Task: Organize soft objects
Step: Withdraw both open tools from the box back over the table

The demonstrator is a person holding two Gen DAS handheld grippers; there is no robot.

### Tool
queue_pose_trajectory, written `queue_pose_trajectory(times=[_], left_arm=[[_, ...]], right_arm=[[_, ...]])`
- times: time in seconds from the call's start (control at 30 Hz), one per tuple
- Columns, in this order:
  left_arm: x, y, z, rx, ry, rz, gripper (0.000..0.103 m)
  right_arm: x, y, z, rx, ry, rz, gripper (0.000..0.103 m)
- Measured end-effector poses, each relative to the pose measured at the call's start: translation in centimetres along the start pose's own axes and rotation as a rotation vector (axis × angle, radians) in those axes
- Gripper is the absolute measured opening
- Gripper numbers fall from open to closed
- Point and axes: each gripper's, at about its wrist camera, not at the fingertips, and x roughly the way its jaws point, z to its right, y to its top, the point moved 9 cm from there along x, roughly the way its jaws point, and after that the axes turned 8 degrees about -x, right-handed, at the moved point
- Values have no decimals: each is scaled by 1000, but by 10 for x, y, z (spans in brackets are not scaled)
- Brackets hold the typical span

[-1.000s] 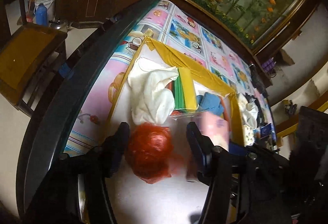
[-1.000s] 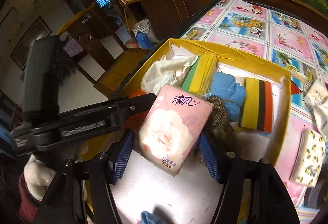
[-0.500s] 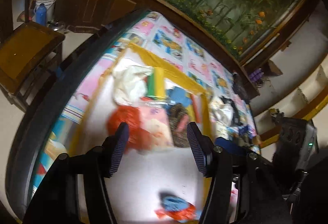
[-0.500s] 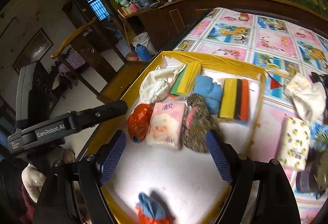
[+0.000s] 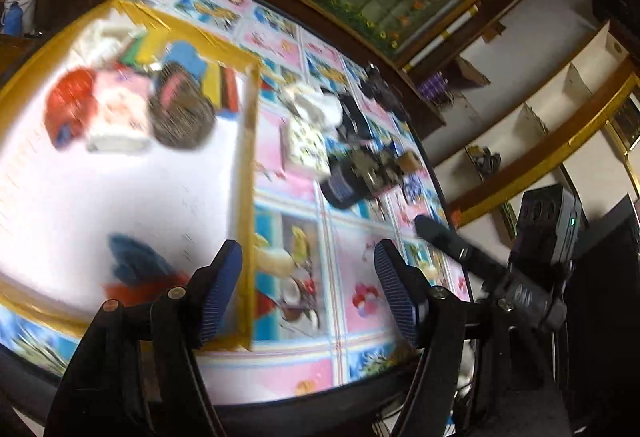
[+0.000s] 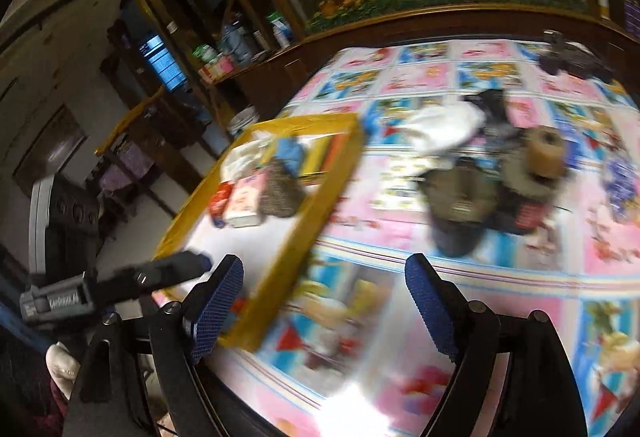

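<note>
A yellow-rimmed white tray (image 5: pixel 248 141) (image 6: pixel 320 205) holds a red bag (image 5: pixel 68 105), a pink tissue pack (image 5: pixel 120 113) (image 6: pixel 246 199), a brown fuzzy item (image 5: pixel 182 113) (image 6: pixel 282 193), coloured sponges and white cloth at its far end, and a blue-and-red item (image 5: pixel 132 269) near its front. My left gripper (image 5: pixel 308 285) is open and empty above the tray's right rim. My right gripper (image 6: pixel 324 301) is open and empty above the tablecloth beside the tray. Both views are blurred.
On the patterned tablecloth (image 6: pixel 520 317) right of the tray lie a yellow-patterned tissue pack (image 5: pixel 306 145), a white cloth (image 6: pixel 444 125), dark bundled items (image 6: pixel 460 213) and a brown roll (image 6: pixel 546 153). Wooden cabinets and a chair stand to the left.
Both grippers let go of their items in the tray, the red bag and the pink tissue pack, pulled back and swung right toward the tablecloth. Both now stand open.
</note>
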Motion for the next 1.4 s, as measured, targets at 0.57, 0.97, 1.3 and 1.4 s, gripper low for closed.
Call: queue_pose_trajectory(times=[0.57,0.97,1.3,1.4], left_arm=[[60,-68,36,81,70,-161,68],[68,-65,36,135,93,-185,68],[67,-21,41,100,50,-163,68],[66,12,47,131,92,-102,68]], right_arm=[[-70,-17,166,322,-192,85,88],[43,62,201,313,-225,8,88],[82,64,222,320,-206,-20,85],[78,60,226,326,-190,7,85]])
